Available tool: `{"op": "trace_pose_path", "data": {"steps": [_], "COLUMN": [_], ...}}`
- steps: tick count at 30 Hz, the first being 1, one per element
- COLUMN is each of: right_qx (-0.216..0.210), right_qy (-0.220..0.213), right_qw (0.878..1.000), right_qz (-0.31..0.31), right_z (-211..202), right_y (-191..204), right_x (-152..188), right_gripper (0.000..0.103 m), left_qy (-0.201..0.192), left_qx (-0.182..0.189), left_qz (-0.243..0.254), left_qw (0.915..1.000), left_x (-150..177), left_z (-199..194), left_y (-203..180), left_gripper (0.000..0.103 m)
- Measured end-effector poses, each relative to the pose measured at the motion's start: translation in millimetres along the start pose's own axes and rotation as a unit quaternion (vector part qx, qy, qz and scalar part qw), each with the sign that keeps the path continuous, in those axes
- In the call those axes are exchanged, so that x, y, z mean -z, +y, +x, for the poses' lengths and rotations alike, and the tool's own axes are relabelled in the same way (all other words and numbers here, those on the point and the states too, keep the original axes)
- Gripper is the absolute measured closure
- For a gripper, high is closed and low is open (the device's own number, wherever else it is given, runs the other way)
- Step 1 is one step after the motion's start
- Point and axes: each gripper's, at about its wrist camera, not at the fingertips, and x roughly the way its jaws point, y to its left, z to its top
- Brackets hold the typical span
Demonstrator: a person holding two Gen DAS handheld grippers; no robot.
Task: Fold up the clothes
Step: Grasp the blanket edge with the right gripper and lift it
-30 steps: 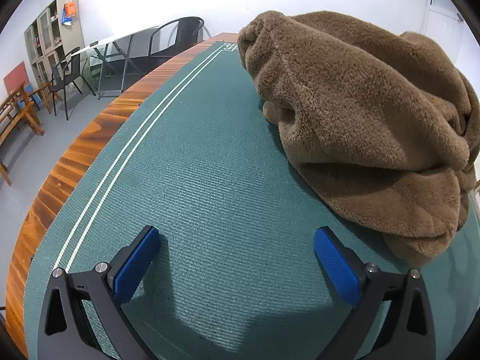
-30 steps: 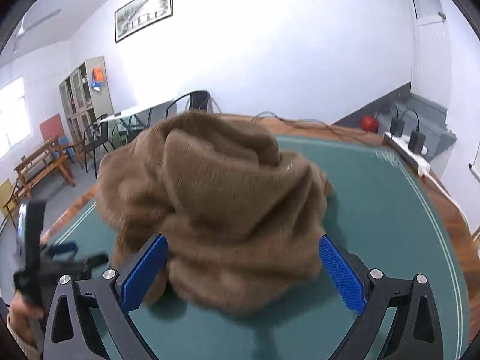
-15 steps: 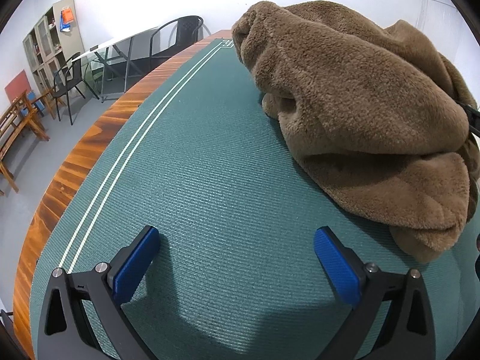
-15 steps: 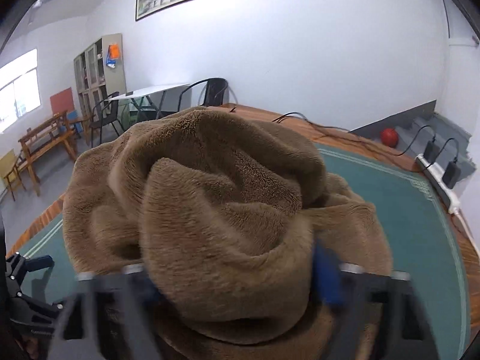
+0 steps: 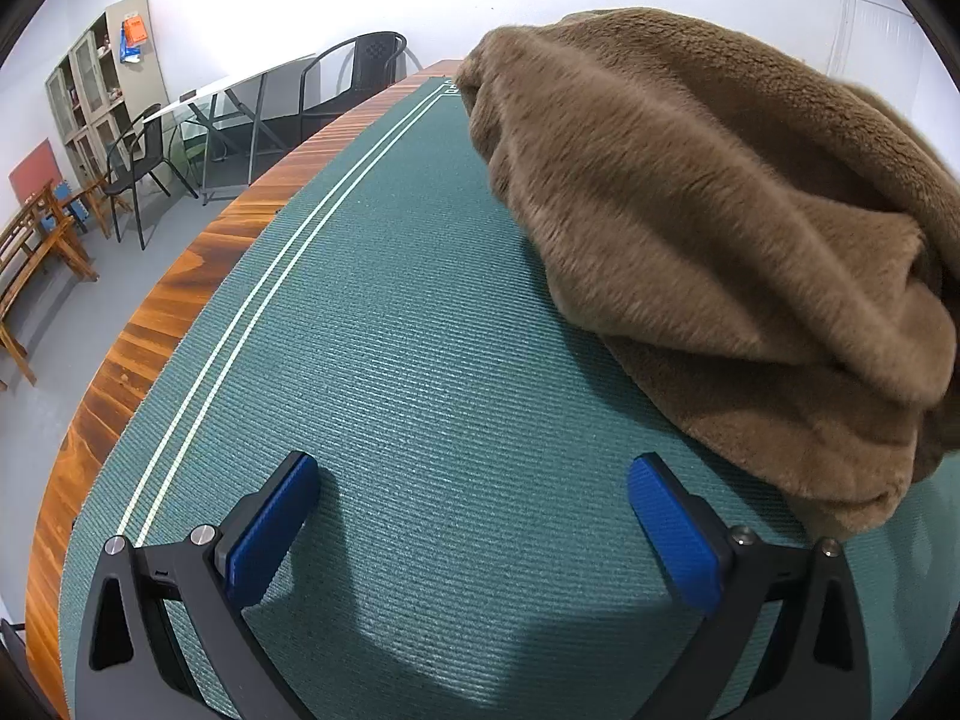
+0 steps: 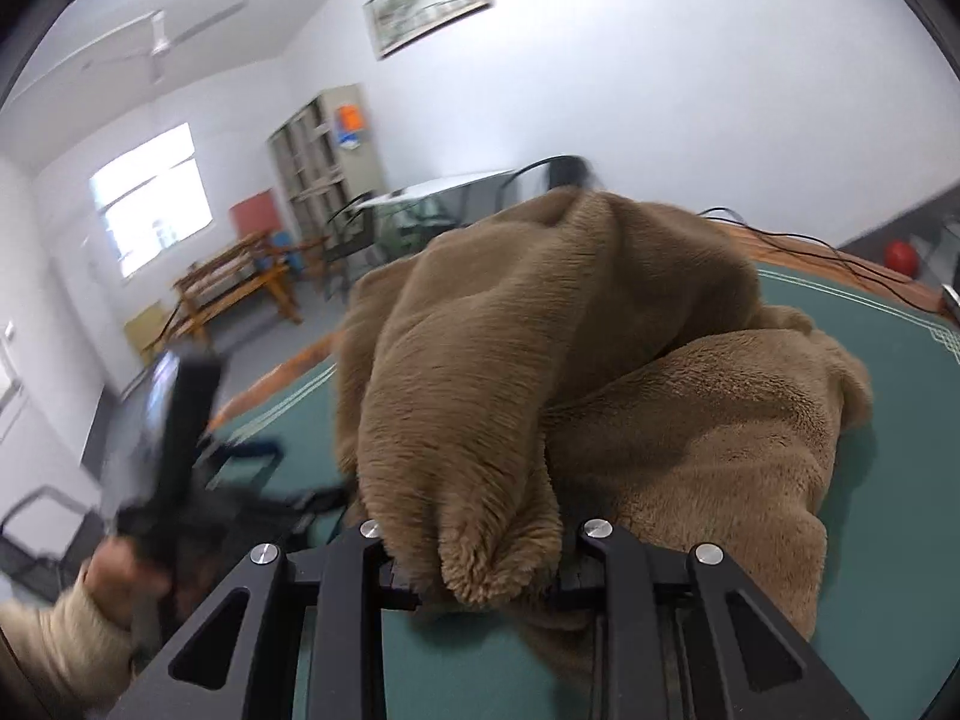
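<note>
A bunched fold of the brown fleece garment (image 6: 540,396) sits squeezed between the closing jaws of the right gripper (image 6: 480,564), its plush end bulging out toward the camera. The left gripper (image 5: 474,516) hovers wide apart over bare mat with nothing in it, the garment heaped just beside its right finger. Everything rests on a green mat (image 5: 390,360) covering the wooden counter (image 5: 150,324) (a pale double line runs along the mat's edge). Behind stand a black chair (image 5: 354,78), a grey cabinet (image 5: 102,90) and a wooden bench (image 6: 240,282). The fleece hides most of the mat from the right side.
</note>
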Motion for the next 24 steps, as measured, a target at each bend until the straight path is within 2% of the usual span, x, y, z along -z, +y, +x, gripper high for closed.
{"op": "trace_pose_path", "data": {"steps": [3, 6, 10, 12, 13, 14, 18, 21, 24], "right_qx": [-0.027, -0.019, -0.026, -0.022, -0.015, -0.008, 0.004, 0.009, -0.011], "right_qy": [0.033, 0.057, 0.022, -0.005, -0.022, -0.039, -0.083, -0.077, -0.05], "right_qw": [0.999, 0.997, 0.999, 0.999, 0.998, 0.997, 0.989, 0.98, 0.968], "right_qz": [-0.03, -0.045, 0.017, 0.043, 0.054, 0.064, 0.122, 0.185, 0.244], "right_z": [-2.7, 4.1, -8.1, -18.8, -24.3, -29.8, -40.1, -28.3, 4.6], "right_y": [17.2, 18.3, -11.1, -24.4, -30.3, -36.2, -66.0, -99.7, -126.9], "right_x": [19.6, 34.6, 21.0, 6.4, -1.1, -8.7, -35.5, -52.0, -69.4], "right_gripper": [0.074, 0.074, 0.073, 0.052, 0.023, 0.008, 0.008, 0.008, 0.008], "left_qy": [0.002, 0.002, 0.002, 0.002, 0.002, 0.001, 0.001, 0.0, 0.0], "left_qx": [0.0, 0.0, 0.0, 0.0, 0.0, 0.001, 0.0, 0.0, 0.0], "left_qz": [0.0, 0.0, 0.0, -0.001, -0.001, -0.001, -0.001, 0.0, 0.0], "left_qw": [1.0, 1.0, 1.0, 1.0, 1.0, 1.0, 1.0, 1.0, 1.0], "left_x": [0.4, -0.5, -0.6, -1.0, -1.2, -1.2, -1.7, -0.9, -1.6], "left_z": [-3.5, -3.5, -7.4, -7.8, -7.7, -6.0, -2.5, -3.9, -1.2], "left_y": [-2.7, -2.6, -2.7, -2.4, -2.1, -0.8, 0.8, 0.8, 2.9], "left_gripper": [0.0, 0.0, 0.0, 0.0, 0.0, 0.0, 0.0, 0.0, 0.0]}}
